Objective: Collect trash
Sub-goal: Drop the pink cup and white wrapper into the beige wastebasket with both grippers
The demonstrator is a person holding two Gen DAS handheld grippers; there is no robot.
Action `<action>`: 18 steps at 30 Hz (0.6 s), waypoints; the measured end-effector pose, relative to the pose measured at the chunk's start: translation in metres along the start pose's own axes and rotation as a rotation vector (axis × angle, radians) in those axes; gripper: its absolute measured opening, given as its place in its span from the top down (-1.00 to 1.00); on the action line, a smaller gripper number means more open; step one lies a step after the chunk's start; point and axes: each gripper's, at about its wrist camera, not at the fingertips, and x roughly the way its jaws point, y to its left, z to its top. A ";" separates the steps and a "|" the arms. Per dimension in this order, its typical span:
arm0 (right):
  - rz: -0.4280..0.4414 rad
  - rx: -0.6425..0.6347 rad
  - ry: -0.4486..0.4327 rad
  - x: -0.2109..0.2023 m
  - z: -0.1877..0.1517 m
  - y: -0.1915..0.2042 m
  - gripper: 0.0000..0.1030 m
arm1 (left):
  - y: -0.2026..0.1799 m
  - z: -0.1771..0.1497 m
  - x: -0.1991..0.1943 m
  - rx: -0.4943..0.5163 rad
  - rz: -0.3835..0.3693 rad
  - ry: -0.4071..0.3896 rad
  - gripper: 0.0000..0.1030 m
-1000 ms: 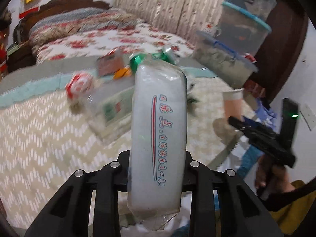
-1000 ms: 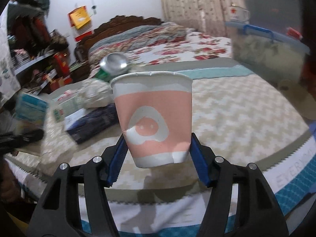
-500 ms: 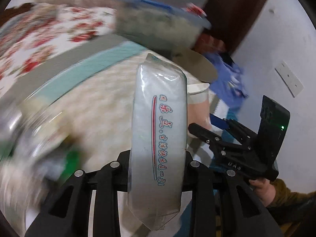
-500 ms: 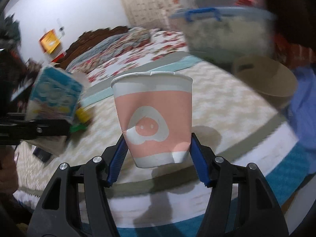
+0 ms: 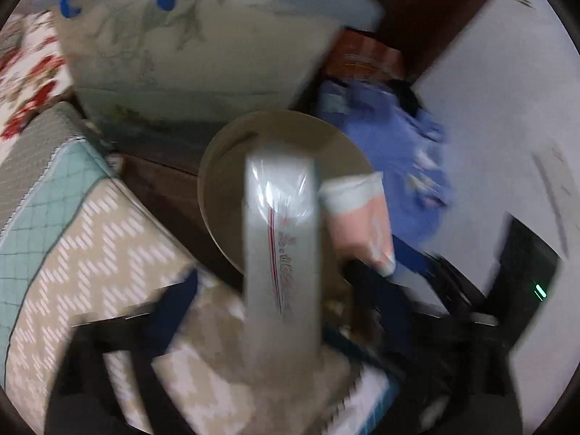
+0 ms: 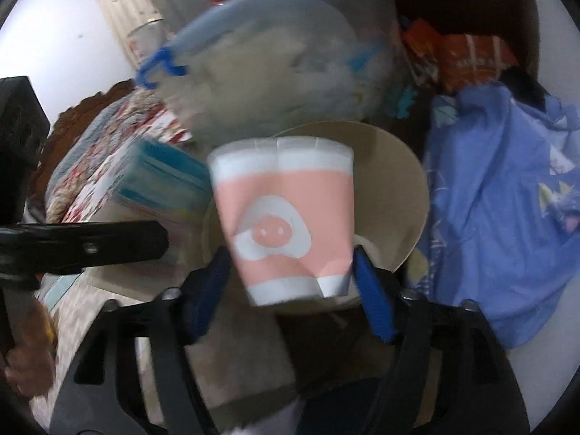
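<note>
Opening left claw (image 5: 253,301) around tissue pack (image 5: 281,253), right claw (image 6: 290,279) opening around paper cup (image 6: 282,217), over beige bin (image 6: 395,188)

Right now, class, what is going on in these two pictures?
A person is clearing trash off a bed with a claw in each hand. Both hands are at the beige bin beside the bed. The left claw is opening, and the clear plastic packet stands free between its fingers, above the bin. The right claw is opening too; the pink paper cup is between its fingers, over the bin's mouth. Neither piece has landed in the bin yet.
</note>
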 end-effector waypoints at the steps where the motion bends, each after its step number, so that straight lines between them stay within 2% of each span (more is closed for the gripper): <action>1: 0.002 0.019 -0.017 -0.004 0.000 -0.003 -0.57 | 0.001 0.003 0.002 -0.016 0.017 -0.008 -0.77; 4: 0.013 0.045 -0.101 -0.022 -0.001 -0.013 -0.57 | 0.004 -0.001 -0.013 -0.033 0.000 -0.048 -0.69; 7: 0.046 0.067 -0.168 -0.046 -0.012 -0.010 -0.55 | 0.011 -0.027 -0.052 -0.034 -0.025 -0.110 -0.69; 9: 0.107 0.091 -0.187 -0.058 -0.020 -0.005 -0.36 | 0.016 -0.052 -0.084 -0.036 -0.059 -0.151 -0.69; 14: 0.270 0.052 -0.173 -0.077 -0.049 0.040 -0.04 | 0.032 -0.151 -0.163 -0.002 -0.030 -0.238 -0.69; 18: 0.402 -0.035 -0.072 -0.069 -0.078 0.108 -0.01 | 0.067 -0.239 -0.209 -0.028 0.044 -0.250 -0.69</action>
